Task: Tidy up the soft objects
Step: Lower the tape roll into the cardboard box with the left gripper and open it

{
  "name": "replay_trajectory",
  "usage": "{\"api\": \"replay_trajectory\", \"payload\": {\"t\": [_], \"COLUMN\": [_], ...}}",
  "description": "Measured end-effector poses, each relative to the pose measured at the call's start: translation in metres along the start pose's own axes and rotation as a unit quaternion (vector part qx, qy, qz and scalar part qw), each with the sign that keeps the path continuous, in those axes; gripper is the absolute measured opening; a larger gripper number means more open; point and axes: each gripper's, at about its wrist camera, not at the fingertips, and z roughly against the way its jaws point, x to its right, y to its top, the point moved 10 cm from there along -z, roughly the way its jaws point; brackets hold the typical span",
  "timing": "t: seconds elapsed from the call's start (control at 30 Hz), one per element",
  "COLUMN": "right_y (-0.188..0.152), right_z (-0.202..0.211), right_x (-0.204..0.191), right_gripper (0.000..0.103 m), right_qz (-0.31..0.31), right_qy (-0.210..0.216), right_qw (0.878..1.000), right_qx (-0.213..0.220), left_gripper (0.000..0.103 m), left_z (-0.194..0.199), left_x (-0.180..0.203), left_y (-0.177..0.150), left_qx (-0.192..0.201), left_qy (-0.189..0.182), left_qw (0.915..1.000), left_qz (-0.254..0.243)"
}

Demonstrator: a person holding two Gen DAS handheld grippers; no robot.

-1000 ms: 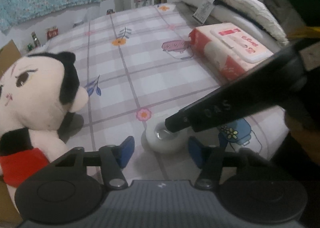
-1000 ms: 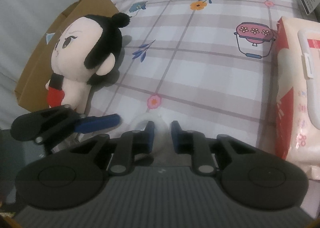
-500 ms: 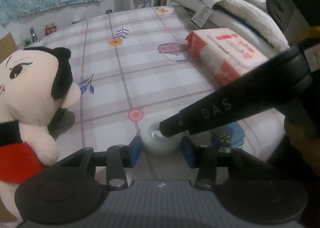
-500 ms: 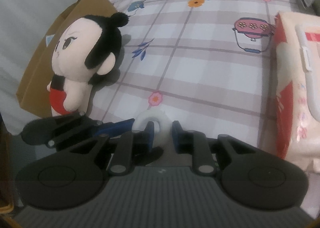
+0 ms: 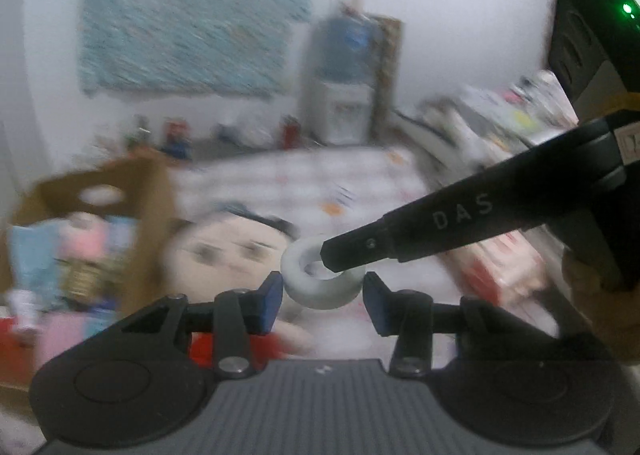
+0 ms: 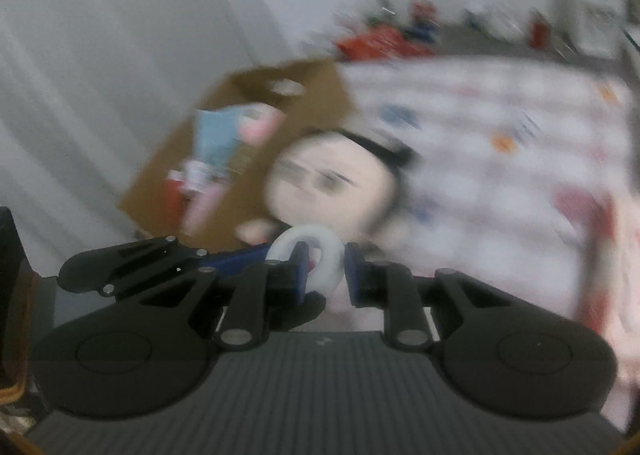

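Ring: white soft ring (image 5: pixel 320 287) airborne, gripped from both sides
Right gripper (image 6: pixel 325 270): pinching ring wall
Left gripper (image 5: pixel 322 303): clamped across ring
Done: pickup
Left: ring, plush doll (image 6: pixel 332 191), tissue pack (image 5: pixel 504 275) into cardboard box (image 6: pixel 256 135)

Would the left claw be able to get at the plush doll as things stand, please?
Probably not right away: the left claw has a white ring between its fingers, which the right claw also grips. The plush doll lies just beyond, otherwise unobstructed.
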Motion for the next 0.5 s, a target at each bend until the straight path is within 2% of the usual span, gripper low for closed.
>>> {"api": "replay_trajectory", "payload": {"t": [0.1, 0.23, 0.37, 0.5], "right_y": [0.032, 0.063, 0.078, 0.079], "right_z": [-0.019, -0.069, -0.136, -0.21], "right_x": [-0.053, -0.121, -0.174, -0.205], "right_gripper": [0.018, 0.019, 0.019, 0.019], "right_qz": [0.04, 0.08, 0.093, 0.088], "right_qy": [0.042, 0.088, 0.116, 0.123], "right_qw": [0.998, 0.993, 0.985, 0.976], "right_qx": [0.002, -0.026, -0.083, -0.156], "left_gripper": [0.045, 0.045, 0.045, 0.045], "left_z": [0.032, 0.061, 0.066, 0.049], "left_x": [-0.043, -0.114, -0.183, -0.246], "left_y": [0.014, 0.02, 0.009, -0.012], "left_qx": [0.023, 0.022, -0.009, -0.055], "left_qy": [0.044, 0.096, 0.13, 0.15], "left_qw": [0.9986, 0.9929, 0.9846, 0.9746], "left_qz": [0.02, 0.067, 0.117, 0.157]}}
